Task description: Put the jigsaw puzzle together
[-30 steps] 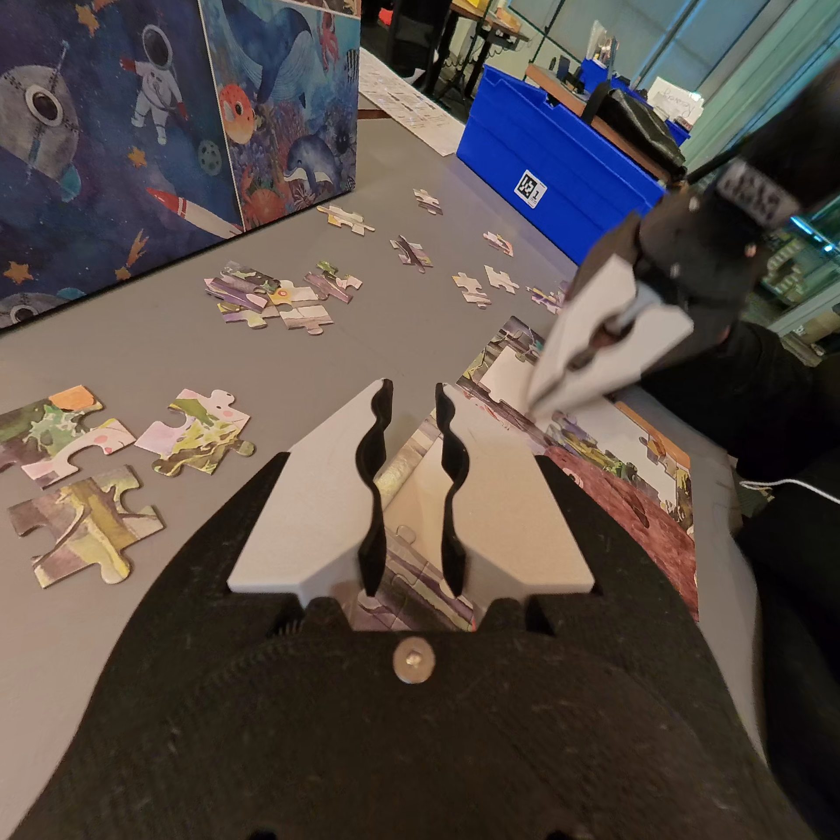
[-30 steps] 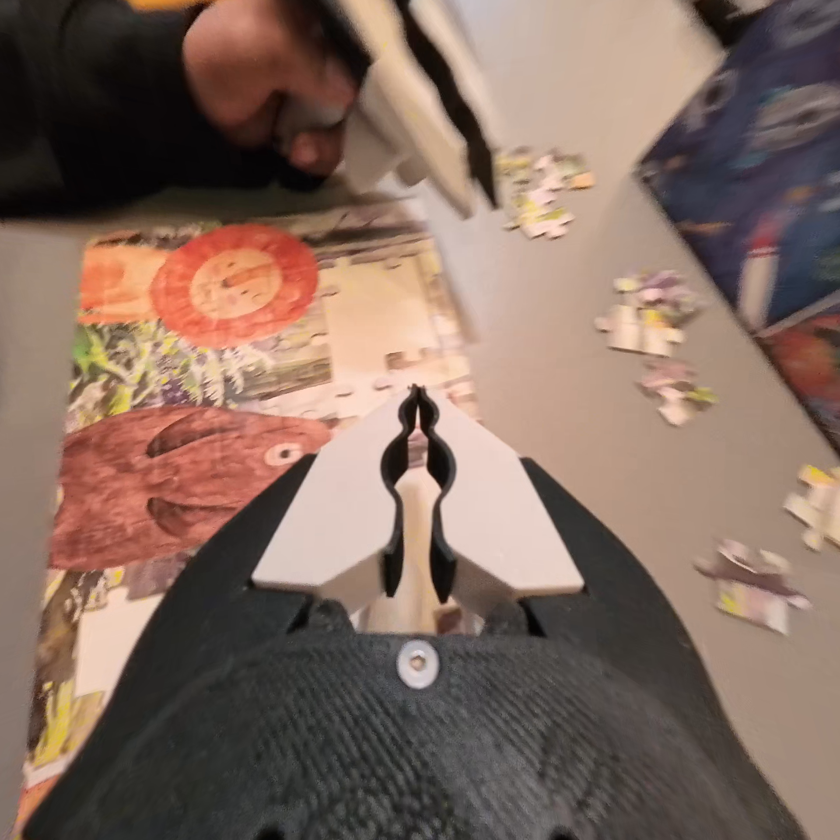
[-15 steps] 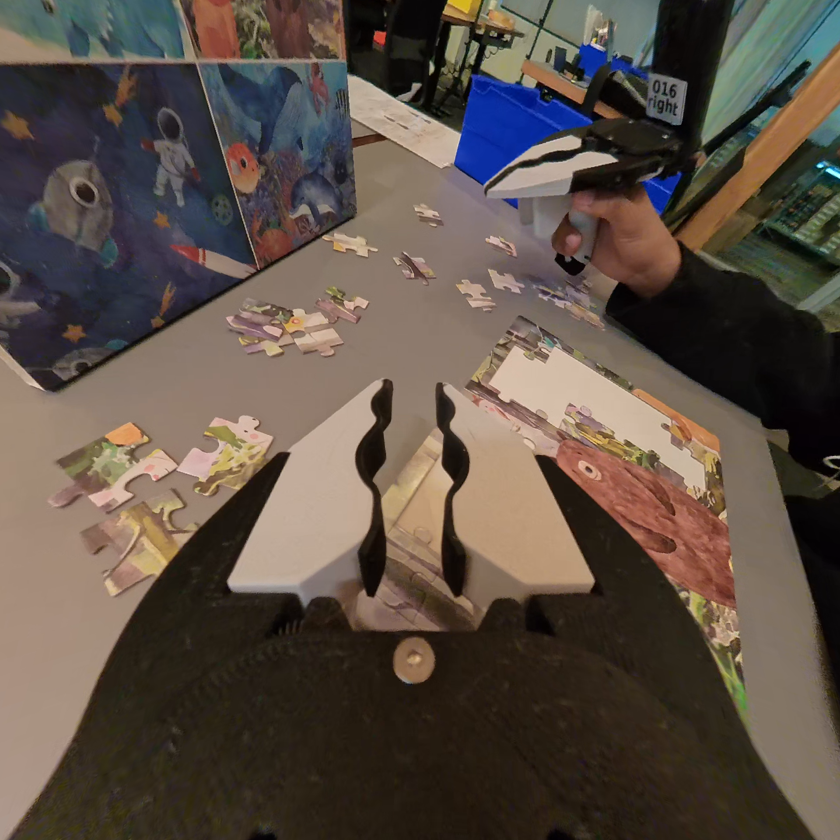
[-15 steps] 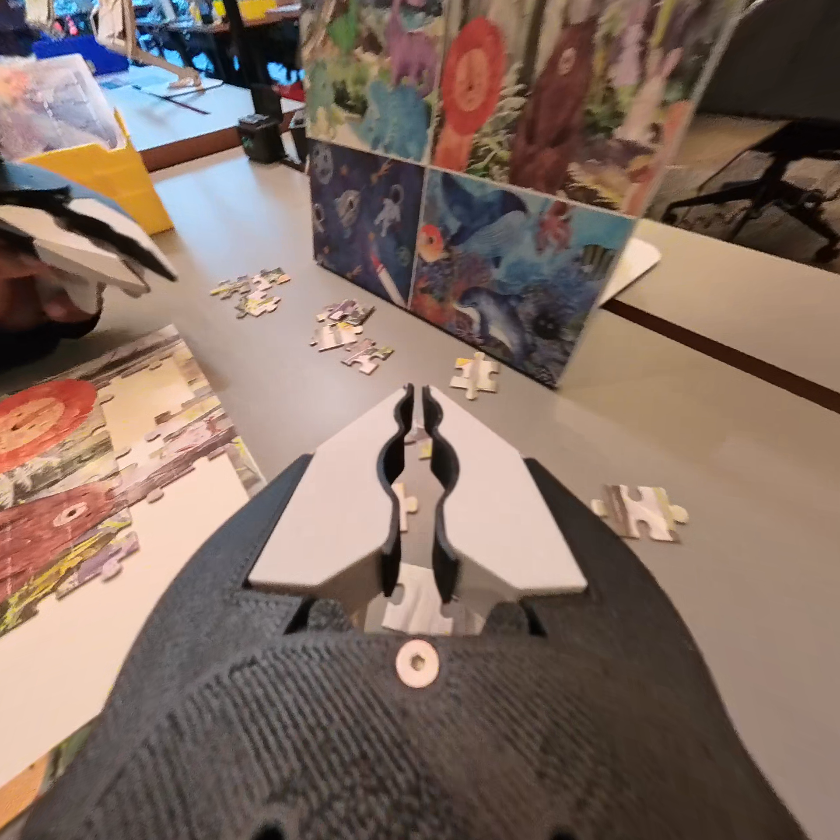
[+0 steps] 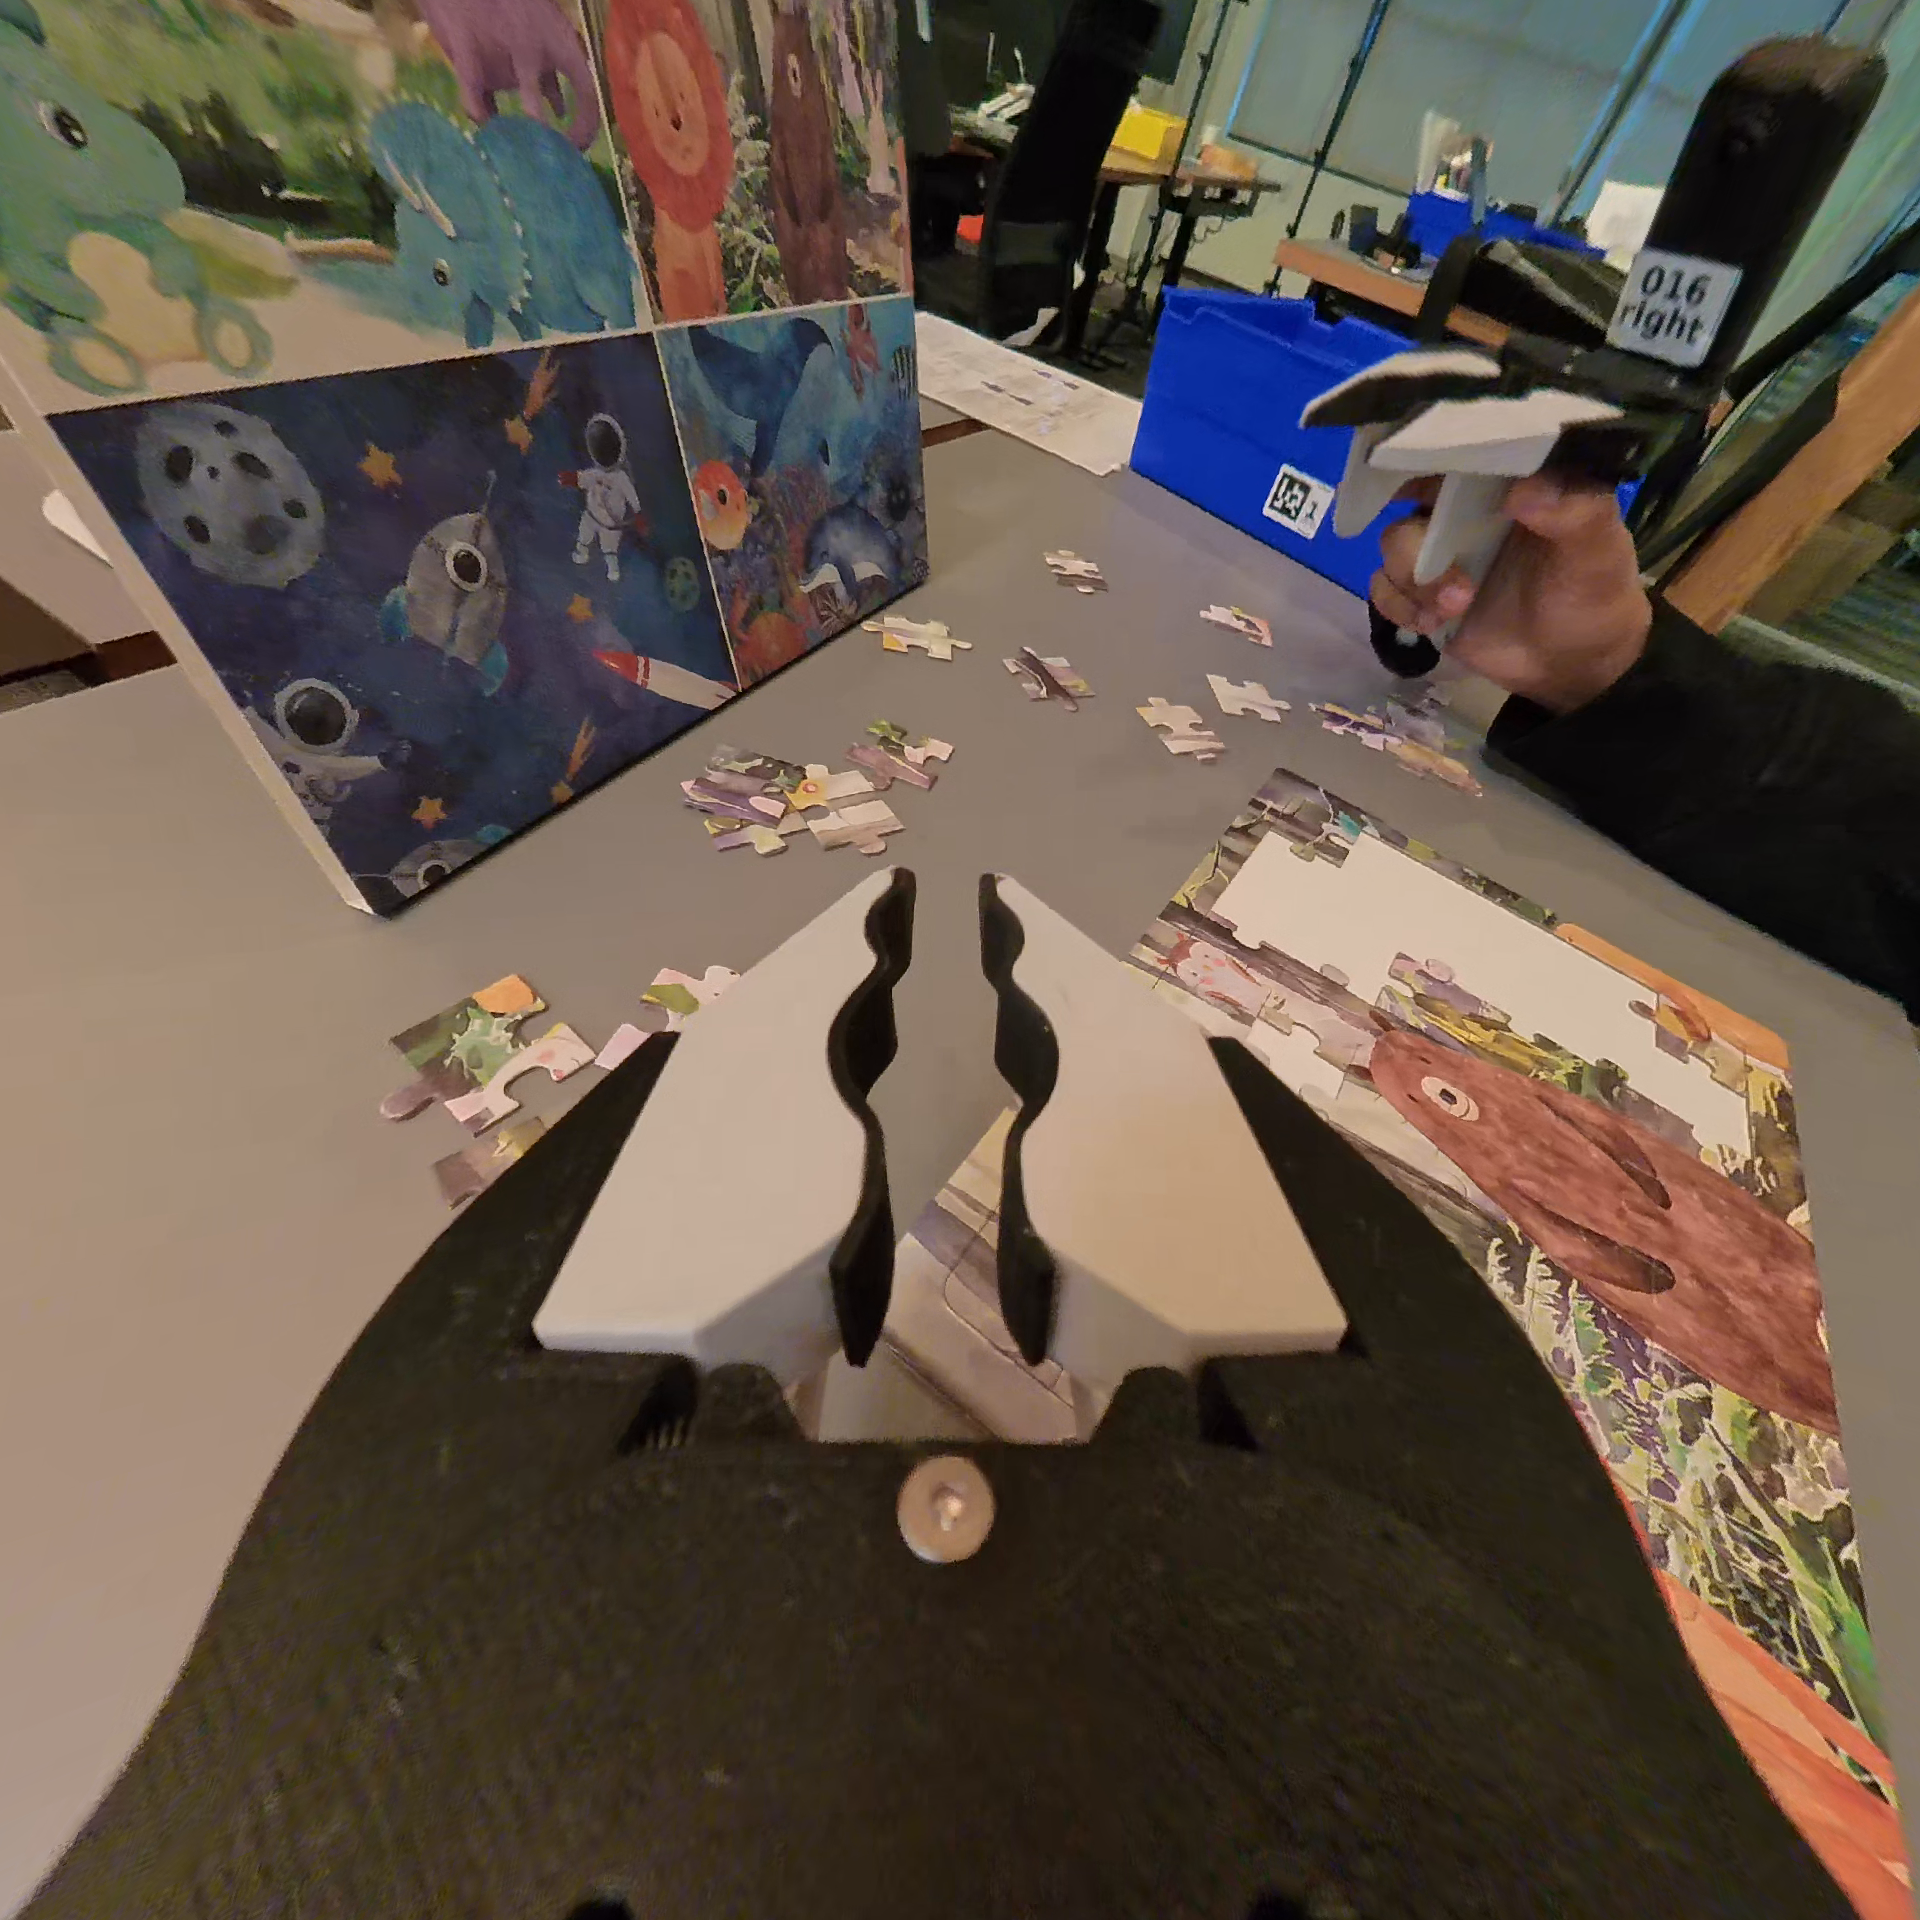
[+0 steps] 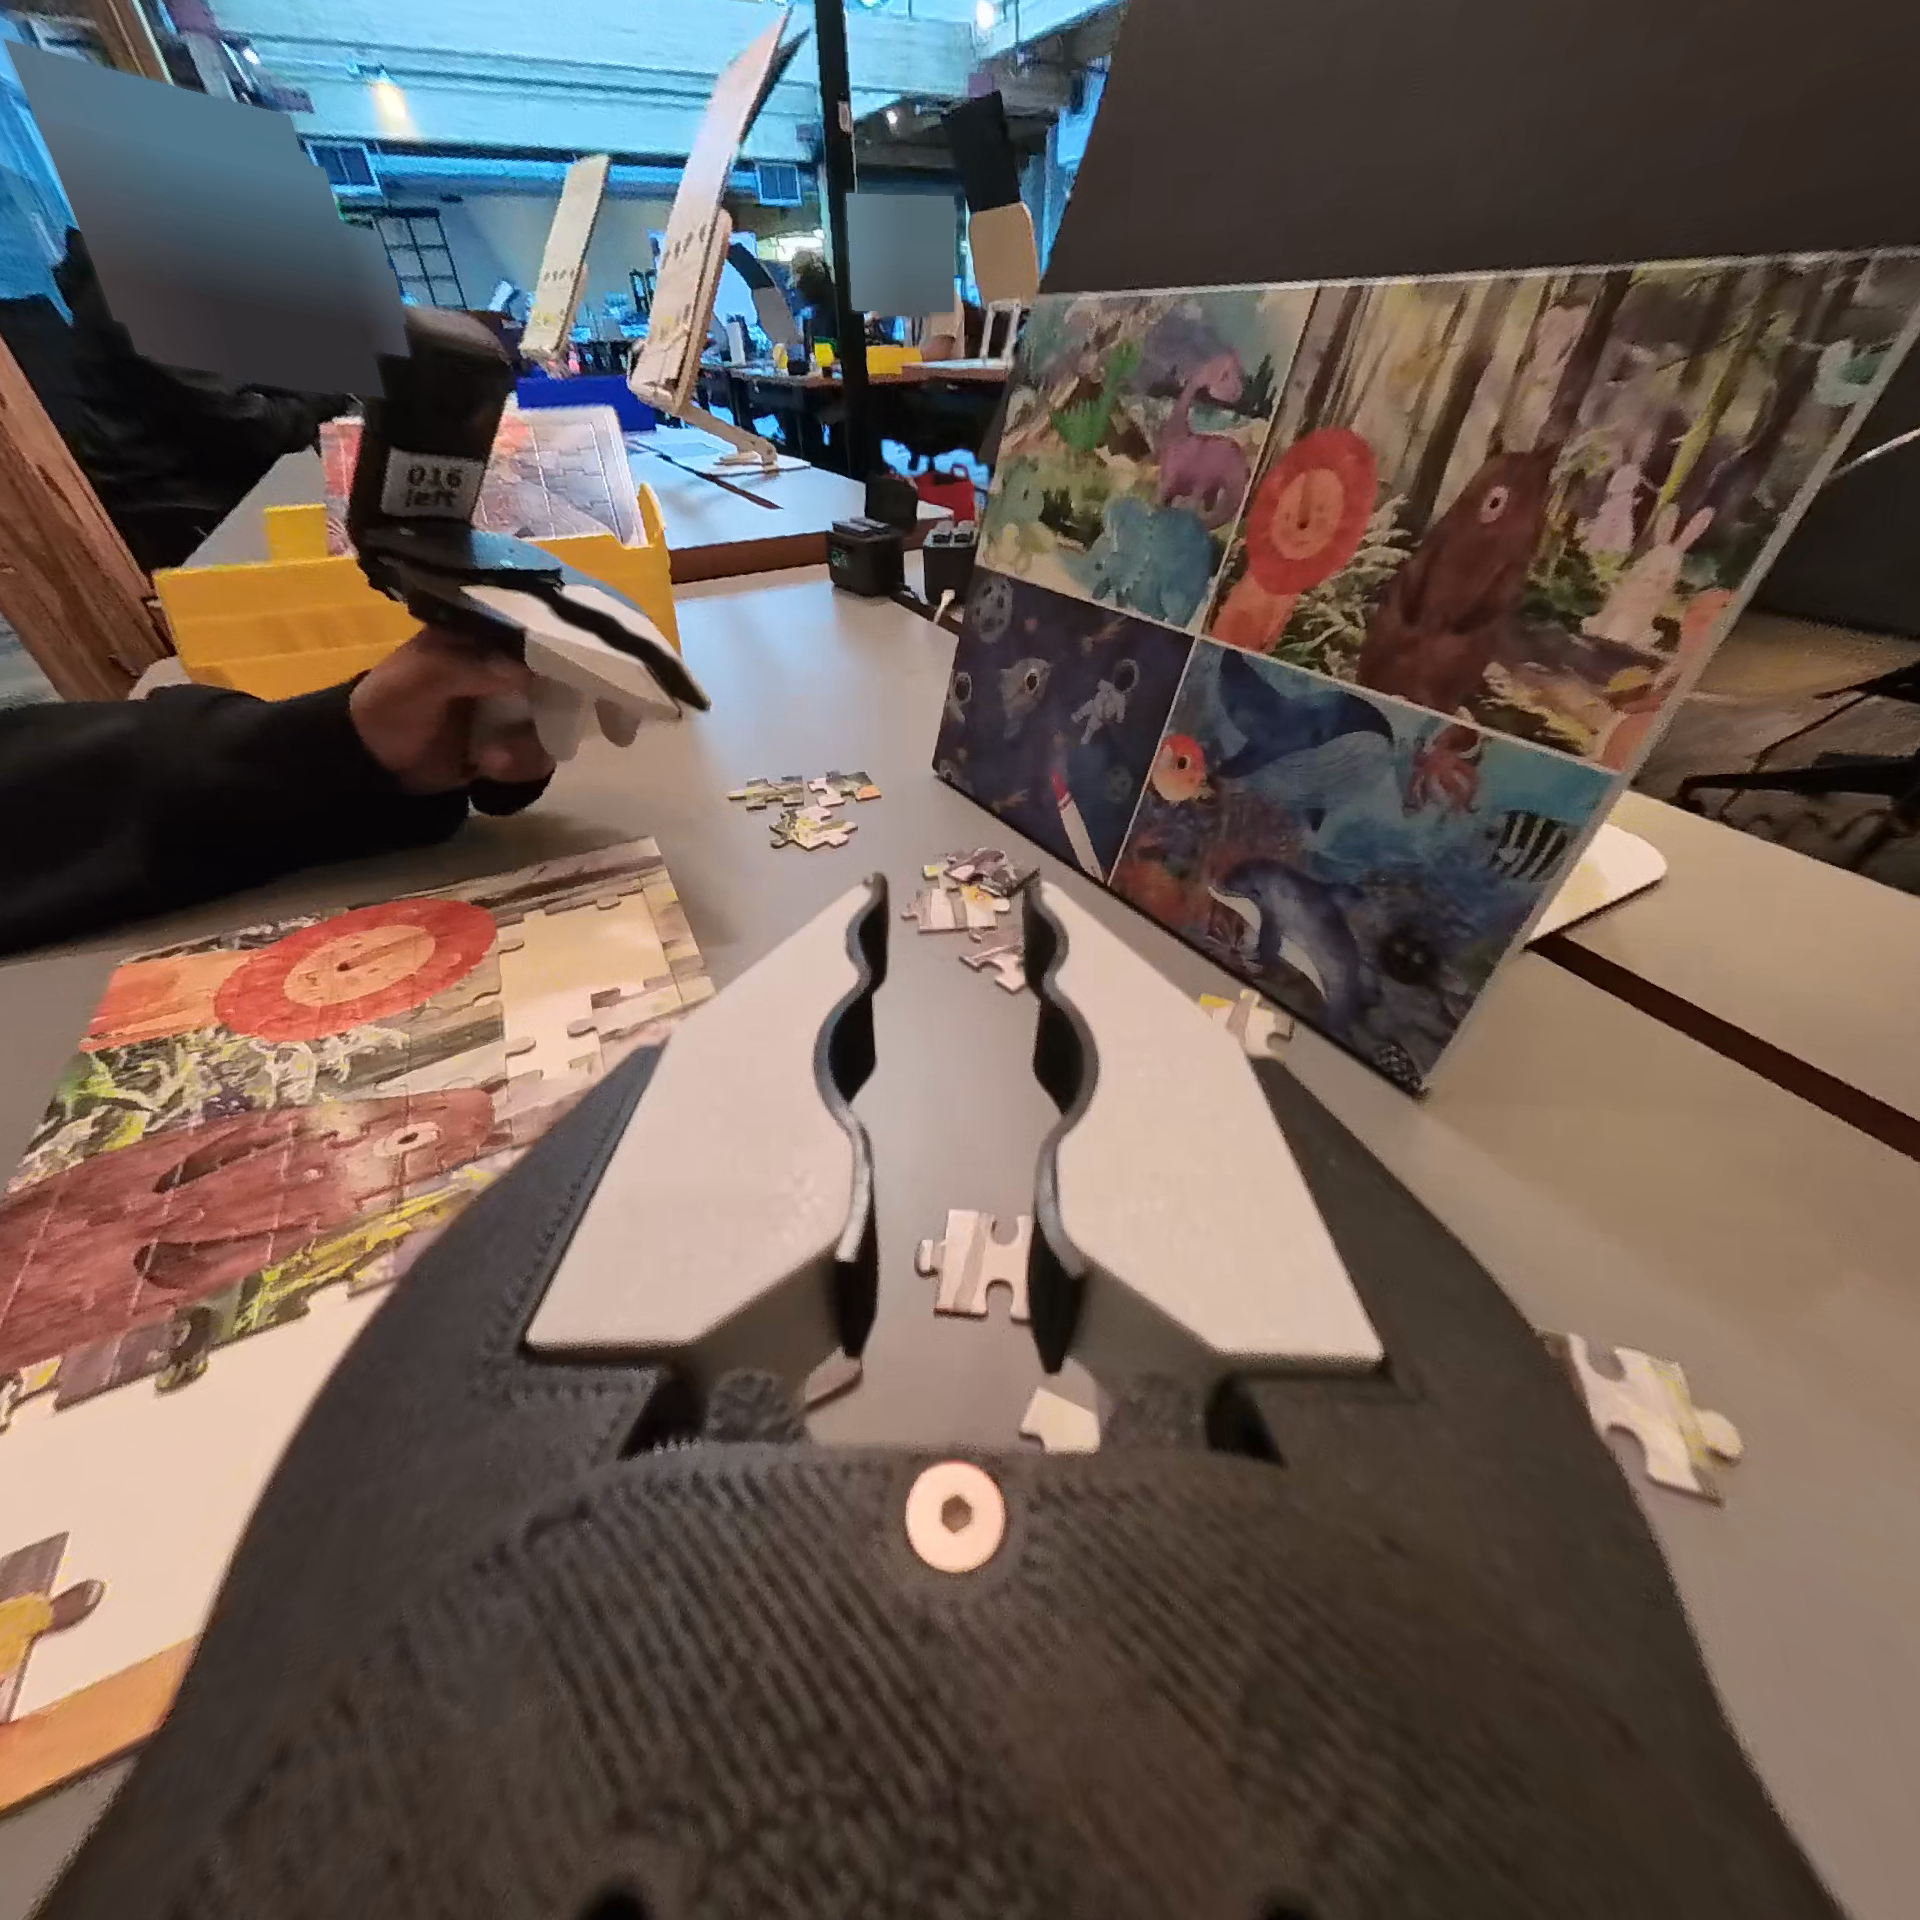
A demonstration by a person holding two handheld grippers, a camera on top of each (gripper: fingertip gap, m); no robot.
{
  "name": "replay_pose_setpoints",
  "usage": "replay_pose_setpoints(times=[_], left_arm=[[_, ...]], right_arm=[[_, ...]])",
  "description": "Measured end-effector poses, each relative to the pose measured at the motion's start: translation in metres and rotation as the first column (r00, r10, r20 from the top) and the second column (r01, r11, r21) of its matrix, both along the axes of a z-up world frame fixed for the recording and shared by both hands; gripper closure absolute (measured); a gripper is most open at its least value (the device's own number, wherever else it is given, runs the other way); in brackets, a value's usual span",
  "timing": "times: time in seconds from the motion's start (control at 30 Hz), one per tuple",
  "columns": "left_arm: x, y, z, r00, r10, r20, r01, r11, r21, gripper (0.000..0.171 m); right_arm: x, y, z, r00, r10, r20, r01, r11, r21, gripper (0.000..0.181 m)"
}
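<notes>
A partly built jigsaw puzzle (image 5: 1558,1143) with a brown animal and a red lion lies flat on the grey table; it also shows in the right wrist view (image 6: 312,1091). My left gripper (image 5: 948,894) is narrowly open and empty, above the puzzle's left edge. My right gripper (image 6: 954,894) is open and empty, above the table right of the puzzle. A loose pale piece (image 6: 977,1262) lies on the table between its fingers, apart from them. Loose pieces lie in clusters (image 5: 800,800) (image 5: 478,1049) and singly (image 6: 1652,1413). Each view shows the other gripper held in the air (image 5: 1345,431) (image 6: 681,696).
A picture board (image 5: 468,571) with several scenes leans upright behind the loose pieces, also in the right wrist view (image 6: 1351,675). A blue bin (image 5: 1247,416) stands at the far side. A yellow bin (image 6: 312,613) stands beyond the person's hand and dark sleeve (image 6: 208,779). The tips of one gripper are about 25 cm away from the tips of the other. My left gripper's tips are some 20 cm from the partly built jigsaw puzzle (image 5: 1558,1143). Seen from the right wrist view (image 6: 273,1211) as well.
My right gripper lifted off the puzzle, swung towards the loose pieces and opened. My left gripper tilted up and back a little, its gap unchanged.
</notes>
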State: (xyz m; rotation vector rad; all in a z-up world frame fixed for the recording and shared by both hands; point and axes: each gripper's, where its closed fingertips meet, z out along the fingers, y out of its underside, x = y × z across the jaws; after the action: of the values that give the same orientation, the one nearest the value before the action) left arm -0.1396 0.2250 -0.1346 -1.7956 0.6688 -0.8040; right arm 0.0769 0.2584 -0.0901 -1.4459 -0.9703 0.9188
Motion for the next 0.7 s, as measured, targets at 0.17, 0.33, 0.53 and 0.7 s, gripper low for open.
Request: replay_pose_setpoints(times=[0.17,0.33,0.53,0.7], left_arm=[[-0.005,0.001,0.004,0.999,0.01,0.042,-0.011,1.0,0.006,0.162],[-0.005,0.001,0.005,0.999,0.011,0.04,-0.011,1.0,0.013,0.162],[-0.003,0.0,0.005,1.0,0.011,0.022,-0.012,0.999,0.03,0.162],[-0.002,-0.001,0.005,1.0,0.005,0.023,-0.006,0.999,0.033,0.163]], right_arm=[[0.003,0.002,-0.015,0.999,-0.03,0.032,0.031,0.999,-0.016,0.161],[0.009,0.008,-0.02,0.999,-0.053,0.012,0.054,0.998,-0.042,0.164],[0.012,0.007,-0.019,0.999,-0.04,-0.028,0.039,0.999,-0.032,0.16],[0.016,0.005,-0.011,0.996,-0.025,-0.091,0.022,0.999,-0.041,0.151]])
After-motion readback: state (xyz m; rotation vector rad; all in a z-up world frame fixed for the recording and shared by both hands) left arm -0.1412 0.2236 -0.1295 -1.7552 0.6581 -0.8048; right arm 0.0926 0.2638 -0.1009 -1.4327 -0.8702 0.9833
